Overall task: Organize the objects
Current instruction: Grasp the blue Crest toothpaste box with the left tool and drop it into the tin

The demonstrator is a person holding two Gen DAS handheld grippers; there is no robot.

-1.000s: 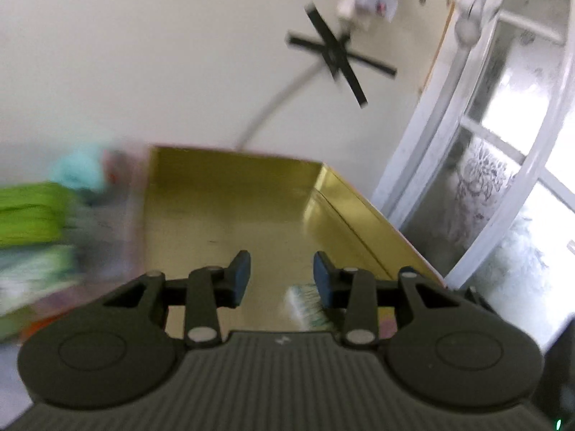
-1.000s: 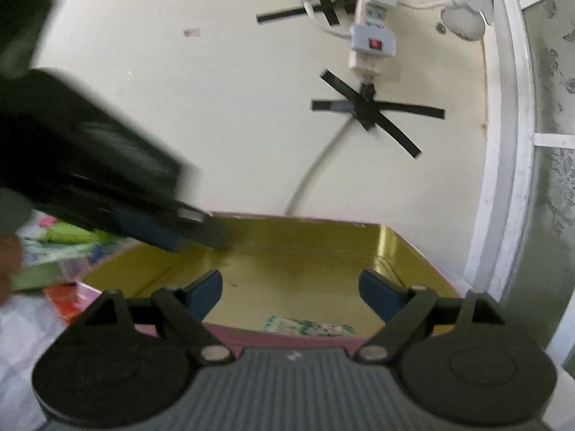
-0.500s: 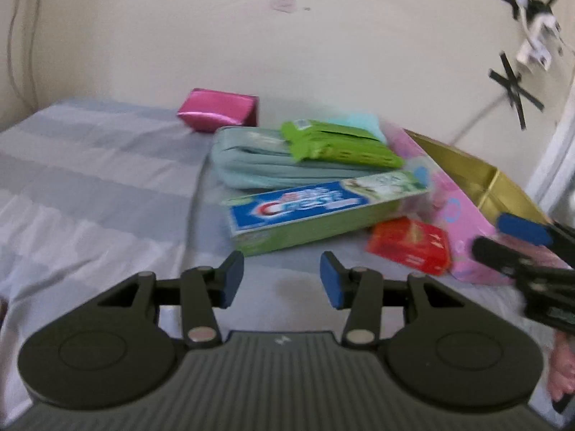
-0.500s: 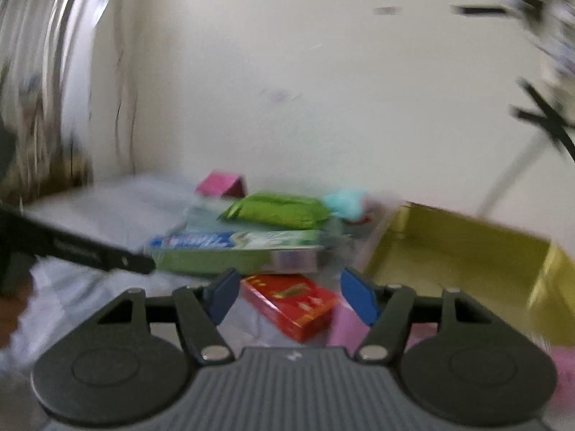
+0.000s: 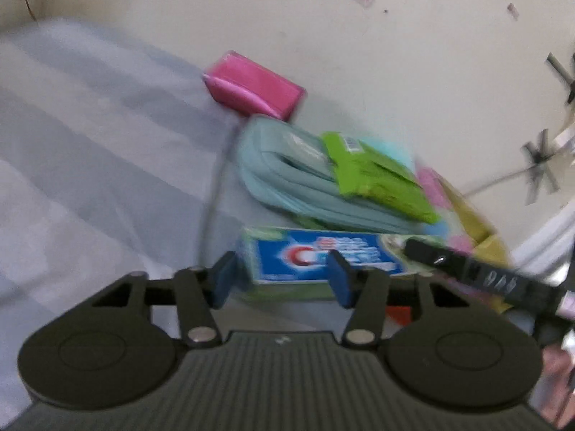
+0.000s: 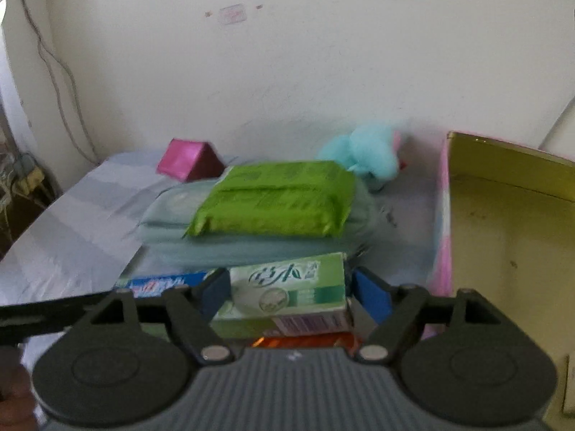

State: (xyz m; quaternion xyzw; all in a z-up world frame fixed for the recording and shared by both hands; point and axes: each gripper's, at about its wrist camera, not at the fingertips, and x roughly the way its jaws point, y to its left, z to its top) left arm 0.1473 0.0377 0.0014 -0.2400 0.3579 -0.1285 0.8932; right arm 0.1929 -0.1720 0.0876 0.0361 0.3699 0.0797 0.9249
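Between my two grippers lies the toothpaste box [image 5: 323,256], long and flat on the pale striped sheet [image 5: 90,151]; its top is blue with a red-and-white swirl logo at one end, green with pale print at the other, and its sides are light green; I see my left gripper [image 5: 282,280] spread wide at the blue end and my right gripper [image 6: 293,291] spread wide around the green end, neither blue pad clearly touching the carton; behind it sits a folded teal pouch [image 6: 251,248] with a bright green wipes pack [image 6: 273,203] on top; a pink packet [image 6: 188,160] and a fluffy turquoise toy [image 6: 370,152] rest by the wall; something orange-red [image 6: 305,341] peeks from under the box; a pink box with gold lining [image 6: 503,237] stands open just to the right.
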